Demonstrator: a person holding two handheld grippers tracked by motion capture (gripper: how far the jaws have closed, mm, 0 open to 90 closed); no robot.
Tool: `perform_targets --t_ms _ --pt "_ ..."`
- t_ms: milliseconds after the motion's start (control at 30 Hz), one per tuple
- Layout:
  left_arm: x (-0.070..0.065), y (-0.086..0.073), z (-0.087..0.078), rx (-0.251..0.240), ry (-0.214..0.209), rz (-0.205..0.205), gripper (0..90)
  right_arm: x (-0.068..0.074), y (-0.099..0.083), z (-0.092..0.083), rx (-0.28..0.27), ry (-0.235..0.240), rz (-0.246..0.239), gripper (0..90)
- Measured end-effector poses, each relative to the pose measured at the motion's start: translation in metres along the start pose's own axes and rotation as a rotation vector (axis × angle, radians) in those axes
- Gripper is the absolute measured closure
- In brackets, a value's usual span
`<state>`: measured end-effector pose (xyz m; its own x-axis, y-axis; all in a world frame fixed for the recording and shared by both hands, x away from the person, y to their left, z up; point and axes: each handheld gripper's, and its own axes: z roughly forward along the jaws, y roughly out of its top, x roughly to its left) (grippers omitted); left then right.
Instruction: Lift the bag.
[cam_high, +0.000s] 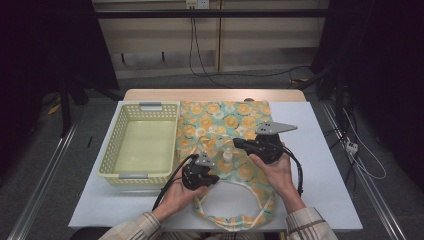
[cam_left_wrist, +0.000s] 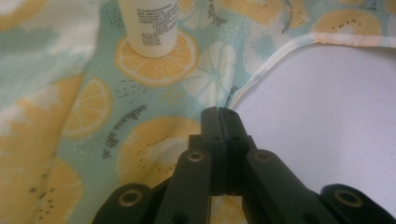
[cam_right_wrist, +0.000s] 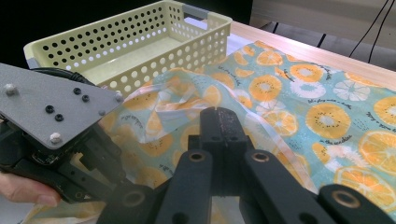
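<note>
- The fruit-print bag (cam_high: 225, 131) lies flat just right of the yellow basket (cam_high: 111, 150), touching the basket's right wall, mouth and handle loop (cam_high: 235, 222) towards the person.
- A small white bottle (cam_high: 227, 159) stands upright on the bag, between the two grippers.
- The left gripper (cam_left_wrist: 218, 114) has its jaws pressed together at the bag's piped edge; whether they actually pinch the hem I can't tell from here.
- The right gripper (cam_right_wrist: 219, 122) is also closed, tips down in a raised fold of the cloth on the side away from the basket. It looks like a pinch on the top layer, though I can't be sure.
- The bottle lies just ahead of the left gripper, so that hand is the nearer one.
- The bag's long axis runs away from the person, alongside the basket.
- Room to move: bare white table (cam_high: 320, 165) right of the bag, and the basket stands empty.
</note>
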<state>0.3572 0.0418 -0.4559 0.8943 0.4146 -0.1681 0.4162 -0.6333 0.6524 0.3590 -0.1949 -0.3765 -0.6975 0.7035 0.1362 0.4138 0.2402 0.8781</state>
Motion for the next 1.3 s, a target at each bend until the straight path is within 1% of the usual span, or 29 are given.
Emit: perform_targets --t_ms 100,133,167,233,267,367,433,467,500,533,567,600,667,700,733,800,833,900,967,1000,1033,1133,1267,1300 --pt "-0.003 0.000 -0.001 0.000 0.018 0.027 90.0 -0.001 0.000 -0.001 -0.002 0.000 0.005 90.0" --pt "-0.004 -0.001 0.000 -0.009 0.026 0.025 90.0 -0.001 0.000 -0.001 -0.003 0.000 0.005 90.0" --pt "-0.004 -0.001 0.000 -0.012 0.024 0.027 90.0 -0.001 0.000 -0.001 -0.004 -0.001 0.005 90.0" --pt "-0.004 -0.001 -0.001 -0.031 0.009 0.013 90.0 -0.001 0.000 -0.001 -0.005 -0.002 0.006 90.0" --pt "-0.005 0.000 -0.003 -0.035 0.008 0.017 90.0 -0.001 0.000 -0.002 -0.006 -0.002 0.005 90.0" --pt "-0.008 0.001 -0.007 -0.066 0.004 0.020 90.0 -0.002 0.001 -0.003 -0.012 -0.004 0.007 90.0" --pt "-0.010 0.002 -0.011 -0.072 0.022 0.026 90.0 -0.002 0.001 -0.003 -0.012 -0.004 0.008 90.0" --pt "-0.010 0.003 -0.013 -0.092 0.000 0.018 90.0 -0.003 0.001 -0.004 -0.013 -0.006 0.009 90.0" --pt "-0.011 0.003 -0.015 -0.098 0.011 0.017 90.0 -0.003 0.001 -0.004 -0.015 -0.006 0.007 90.0" --pt "-0.012 0.004 -0.018 -0.109 0.007 0.015 90.0 -0.003 0.001 -0.004 -0.016 -0.006 0.008 90.0" --pt "-0.011 0.005 -0.020 -0.122 -0.012 0.019 90.0 -0.004 0.002 -0.004 -0.018 -0.006 0.010 90.0" --pt "-0.011 0.005 -0.023 -0.129 -0.018 0.022 90.0 -0.004 0.002 -0.004 -0.018 -0.007 0.010 90.0" --pt "-0.013 0.007 -0.028 -0.158 -0.018 0.021 90.0 -0.004 0.003 -0.004 -0.020 -0.008 0.012 90.0" --pt "-0.013 0.009 -0.031 -0.165 -0.014 0.027 90.0 -0.004 0.003 -0.004 -0.021 -0.009 0.011 90.0" --pt "-0.013 0.010 -0.034 -0.182 -0.019 0.023 90.0 -0.004 0.004 -0.004 -0.023 -0.011 0.010 90.0" --pt "-0.014 0.013 -0.041 -0.198 -0.022 0.033 90.0 -0.005 0.005 -0.005 -0.025 -0.011 0.009 90.0" --pt "-0.015 0.015 -0.044 -0.217 -0.023 0.028 90.0 -0.005 0.006 -0.005 -0.028 -0.012 0.010 90.0" --pt "-0.016 0.018 -0.049 -0.231 -0.027 0.040 90.0 -0.005 0.007 -0.004 -0.030 -0.014 0.007 90.0" --pt "-0.016 0.021 -0.054 -0.248 -0.028 0.036 90.0 -0.005 0.009 -0.004 -0.033 -0.012 0.006 90.0" --pt "-0.015 0.023 -0.055 -0.273 -0.033 0.026 90.0 -0.005 0.009 -0.004 -0.035 -0.011 0.006 90.0" --pt "-0.015 0.025 -0.058 -0.277 -0.032 0.024 90.0 -0.006 0.010 -0.005 -0.036 -0.014 0.004 90.0" --pt "-0.015 0.031 -0.066 -0.309 -0.030 0.024 90.0 -0.008 0.013 -0.006 -0.053 -0.016 0.011 90.0" --pt "-0.016 0.039 -0.078 -0.357 -0.025 0.038 90.0 -0.009 0.019 -0.008 -0.074 -0.022 0.012 90.0" --pt "-0.016 0.041 -0.080 -0.369 -0.026 0.031 90.0 -0.010 0.021 -0.009 -0.083 -0.023 0.014 90.0"
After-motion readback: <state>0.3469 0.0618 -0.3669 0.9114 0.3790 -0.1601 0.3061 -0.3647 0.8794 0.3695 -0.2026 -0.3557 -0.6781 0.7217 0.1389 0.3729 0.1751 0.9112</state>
